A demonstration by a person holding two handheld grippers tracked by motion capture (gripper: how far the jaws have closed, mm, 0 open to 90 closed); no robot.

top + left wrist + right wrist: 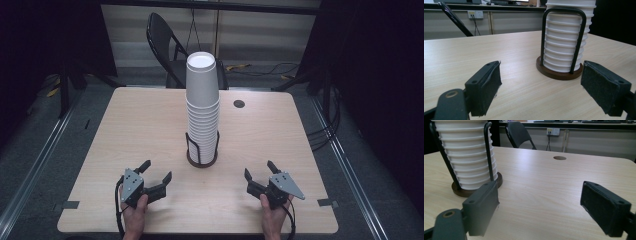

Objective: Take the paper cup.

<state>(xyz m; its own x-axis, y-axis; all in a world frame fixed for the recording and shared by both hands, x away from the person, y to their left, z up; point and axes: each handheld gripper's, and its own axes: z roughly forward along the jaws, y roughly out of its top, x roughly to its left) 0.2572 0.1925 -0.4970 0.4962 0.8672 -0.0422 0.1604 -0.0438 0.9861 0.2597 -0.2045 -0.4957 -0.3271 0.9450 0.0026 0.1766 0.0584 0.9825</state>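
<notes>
I've got both grippers parked low at the near edge of the table point(100, 140), nothing held. Left gripper point(156, 172) has its jaws spread wide and empty; in the left gripper view the pads point(489, 82) stand well apart with only bare wood between. Right gripper point(259, 170) is the same, jaws apart, nothing in them. The thing to work on is the stack of white paper cups point(202, 105), upside down and nested, standing mid-table in a dark round holder point(202, 159) with black wire uprights point(576, 42) on its sides. The stack rises well above the wire hoops. It sits ahead of both grippers, between them, near but not touching either. I read this as the start: approach not begun, no cup separated yet. Next move, I'd judge, is to bring one gripper up to the top cup point(201, 70) and close on its wall above the hoops, lightly so the paper doesn't crush. The other gripper could steady the stack lower down, since it's tall and may tip or lift several cups together.
</notes>
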